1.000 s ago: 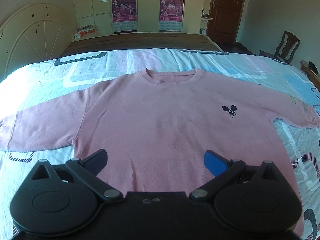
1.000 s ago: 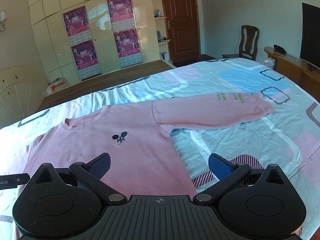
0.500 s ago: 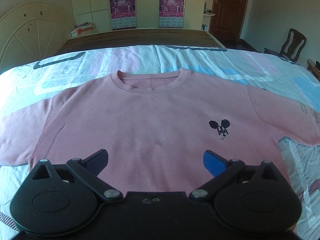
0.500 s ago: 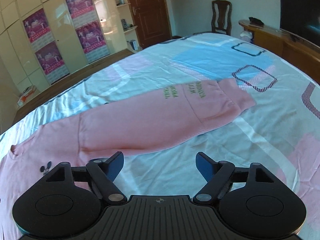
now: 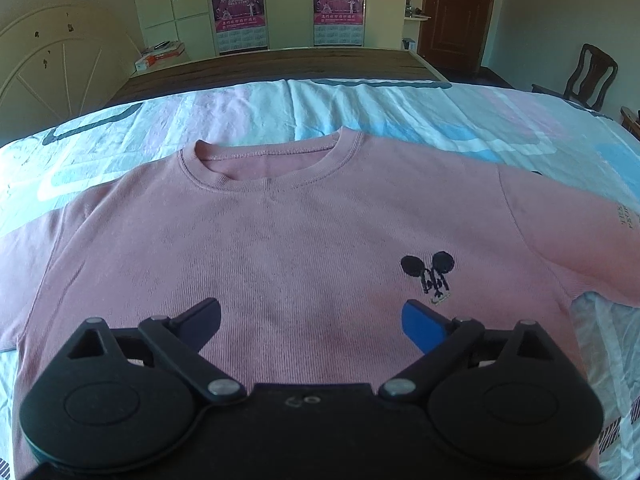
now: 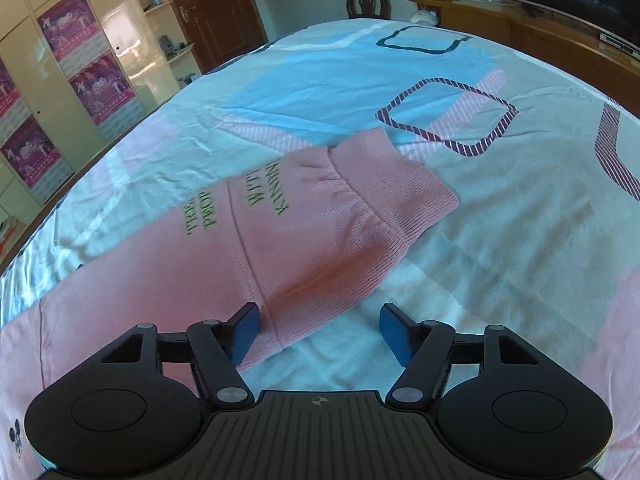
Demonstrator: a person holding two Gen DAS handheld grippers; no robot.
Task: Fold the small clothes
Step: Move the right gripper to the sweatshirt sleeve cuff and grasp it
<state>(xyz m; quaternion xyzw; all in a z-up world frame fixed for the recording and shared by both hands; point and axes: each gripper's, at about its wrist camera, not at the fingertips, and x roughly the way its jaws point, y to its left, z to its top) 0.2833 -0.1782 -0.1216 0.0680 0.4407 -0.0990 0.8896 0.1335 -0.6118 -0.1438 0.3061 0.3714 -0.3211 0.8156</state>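
Observation:
A pink sweatshirt [image 5: 288, 248] lies flat, front up, on the bed, its round neckline [image 5: 272, 160] at the far side and a small black mouse logo [image 5: 428, 272] on the chest. My left gripper [image 5: 312, 320] is open and empty, low over the chest. In the right wrist view the sweatshirt's sleeve [image 6: 280, 232] with green lettering stretches across the sheet and ends in a ribbed cuff [image 6: 396, 192]. My right gripper [image 6: 318, 332] is open and empty, just above the sleeve's near edge.
The bed sheet [image 6: 500, 240] is white with blue and pink blocks. A wooden footboard [image 5: 280, 64] and wardrobe with posters [image 5: 240, 4] stand beyond. A chair [image 5: 588, 76], a door [image 5: 456, 12] and a long wooden cabinet [image 6: 540, 28] with a TV are at the right.
My left gripper moved forward and lower over the chest. My right gripper swung right along the sleeve toward the cuff and came down close to it, its jaws a little narrower.

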